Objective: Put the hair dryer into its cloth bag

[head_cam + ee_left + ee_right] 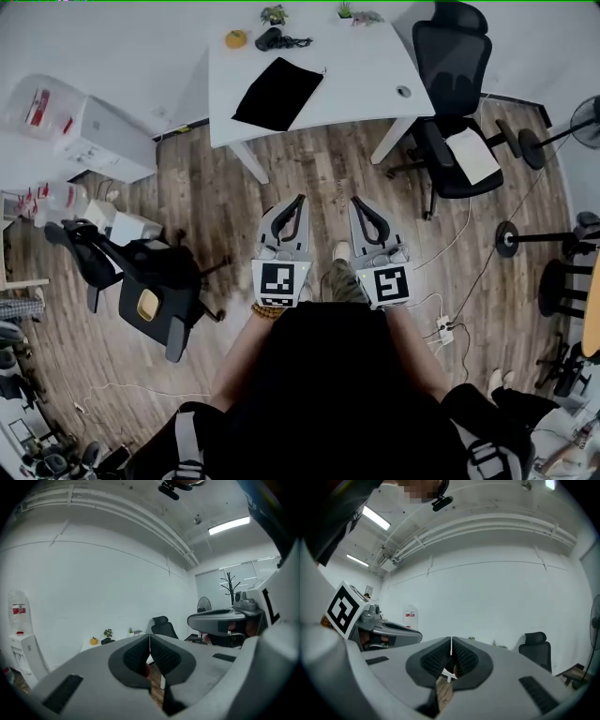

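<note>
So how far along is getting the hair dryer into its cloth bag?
Done: nothing yet. The black hair dryer lies at the far side of the white table, apart from the flat black cloth bag. In hand: nothing; the left gripper and right gripper are both shut and empty, held short of the table. Left: grasp the dryer, open the bag, slide it in.

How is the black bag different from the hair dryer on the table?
The bag is bigger, flat and square; the hair dryer is smaller and lumpy. The bag lies mid-table; the hair dryer sits at the far edge. Both are black, both lie on the white table, and they do not touch.
</note>
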### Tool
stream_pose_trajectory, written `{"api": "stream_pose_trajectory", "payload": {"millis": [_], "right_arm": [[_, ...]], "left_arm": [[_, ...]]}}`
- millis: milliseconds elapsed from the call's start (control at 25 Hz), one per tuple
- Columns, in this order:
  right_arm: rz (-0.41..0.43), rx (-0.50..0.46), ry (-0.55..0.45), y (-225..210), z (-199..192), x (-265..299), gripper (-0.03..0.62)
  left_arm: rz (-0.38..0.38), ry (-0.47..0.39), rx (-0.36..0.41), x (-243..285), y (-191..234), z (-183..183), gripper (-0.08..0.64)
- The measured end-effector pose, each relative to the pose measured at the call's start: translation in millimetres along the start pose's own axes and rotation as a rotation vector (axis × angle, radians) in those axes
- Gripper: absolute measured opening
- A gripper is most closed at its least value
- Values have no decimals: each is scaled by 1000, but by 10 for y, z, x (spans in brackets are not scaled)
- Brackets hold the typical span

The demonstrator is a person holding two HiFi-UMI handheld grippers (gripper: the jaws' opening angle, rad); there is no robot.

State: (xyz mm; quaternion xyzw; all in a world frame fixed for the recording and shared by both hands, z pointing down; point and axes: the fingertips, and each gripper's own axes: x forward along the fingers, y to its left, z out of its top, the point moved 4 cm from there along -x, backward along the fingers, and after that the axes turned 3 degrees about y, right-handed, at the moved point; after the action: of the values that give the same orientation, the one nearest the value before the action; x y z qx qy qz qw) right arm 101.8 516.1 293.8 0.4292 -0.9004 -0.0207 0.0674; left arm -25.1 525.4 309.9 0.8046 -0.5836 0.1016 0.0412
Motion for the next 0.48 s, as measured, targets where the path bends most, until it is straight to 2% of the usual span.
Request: {"api": "stream_pose_trajectory", "payload": {"millis": [200, 360, 480], "right_arm": [[20, -11, -5, -536, -127, 196, 32], [5, 55, 35, -1030, -277, 281, 32], [13, 59, 43, -1338, -366, 347, 32]], "left_arm": [[19, 27, 15, 498, -114, 55, 25], [24, 52, 35, 864, -265, 102, 25], [35, 68, 48, 1075, -347, 129, 25]]}}
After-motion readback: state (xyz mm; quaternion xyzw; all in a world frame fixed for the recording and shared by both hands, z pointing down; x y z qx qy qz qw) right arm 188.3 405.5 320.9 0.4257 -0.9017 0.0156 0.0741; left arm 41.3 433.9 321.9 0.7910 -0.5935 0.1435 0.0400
